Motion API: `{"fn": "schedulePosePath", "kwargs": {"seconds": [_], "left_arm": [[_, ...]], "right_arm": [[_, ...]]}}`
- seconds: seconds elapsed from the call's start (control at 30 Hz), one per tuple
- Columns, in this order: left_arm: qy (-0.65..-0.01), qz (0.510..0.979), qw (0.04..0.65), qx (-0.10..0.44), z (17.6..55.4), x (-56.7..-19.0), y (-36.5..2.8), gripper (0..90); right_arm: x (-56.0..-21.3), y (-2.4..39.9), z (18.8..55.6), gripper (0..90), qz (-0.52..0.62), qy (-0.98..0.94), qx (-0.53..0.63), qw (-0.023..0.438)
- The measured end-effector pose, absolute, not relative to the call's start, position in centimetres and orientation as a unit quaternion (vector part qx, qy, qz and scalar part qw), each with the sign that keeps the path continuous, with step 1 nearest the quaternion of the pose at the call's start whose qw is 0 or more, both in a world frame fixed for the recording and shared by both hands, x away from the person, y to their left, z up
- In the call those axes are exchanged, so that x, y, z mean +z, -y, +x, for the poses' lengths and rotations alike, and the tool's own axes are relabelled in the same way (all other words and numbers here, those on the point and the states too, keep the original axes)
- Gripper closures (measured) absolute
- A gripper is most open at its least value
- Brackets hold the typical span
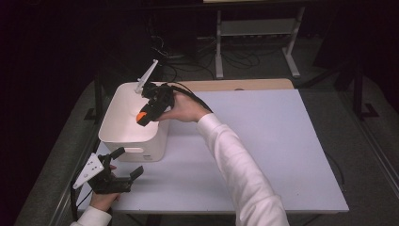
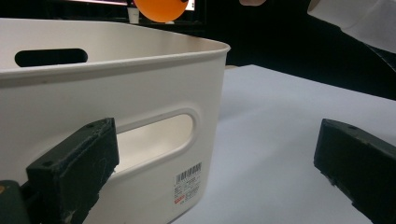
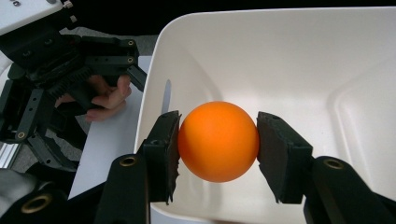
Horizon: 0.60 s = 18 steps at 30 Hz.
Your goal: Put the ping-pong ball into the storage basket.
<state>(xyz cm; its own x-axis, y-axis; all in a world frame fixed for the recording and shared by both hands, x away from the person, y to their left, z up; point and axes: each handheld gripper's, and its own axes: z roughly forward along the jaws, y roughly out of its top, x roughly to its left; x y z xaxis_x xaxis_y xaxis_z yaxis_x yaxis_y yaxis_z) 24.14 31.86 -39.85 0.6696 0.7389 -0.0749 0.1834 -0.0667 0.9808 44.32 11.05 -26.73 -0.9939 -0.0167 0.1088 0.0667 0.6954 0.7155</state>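
Orange ball [image 3: 218,141] pinched above white bin [image 3: 327,56], apparently empty; left gripper [image 1: 126,163] beside it

From my seat the bin [image 1: 134,120] sits on the table [image 1: 263,150] toward ten o'clock, at its far left corner. My right gripper [image 1: 142,116] hangs over the bin's open top with the ball [image 3: 218,141] between its jaws, above the bin's inside. My left gripper [image 1: 126,162] rests at about eight o'clock, on the table just before the bin's near wall, its jaws spread either side of the bin's near right corner.
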Motion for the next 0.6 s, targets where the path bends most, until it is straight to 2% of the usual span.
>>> {"fn": "schedulePosePath", "kwargs": {"seconds": [0.5, 0.6], "left_arm": [[-0.332, 0.692, 0.597, 0.232, 24.19, -39.88, -31.86, 0.0], [-0.330, 0.695, 0.595, 0.231, 24.23, -39.89, -31.88, 0.0]], "right_arm": [[-27.28, -11.51, 44.96, 49.7, -0.020, 0.920, -0.389, 0.047], [-27.30, -11.41, 45.08, 47.0, -0.032, 0.921, -0.384, 0.048]]}}
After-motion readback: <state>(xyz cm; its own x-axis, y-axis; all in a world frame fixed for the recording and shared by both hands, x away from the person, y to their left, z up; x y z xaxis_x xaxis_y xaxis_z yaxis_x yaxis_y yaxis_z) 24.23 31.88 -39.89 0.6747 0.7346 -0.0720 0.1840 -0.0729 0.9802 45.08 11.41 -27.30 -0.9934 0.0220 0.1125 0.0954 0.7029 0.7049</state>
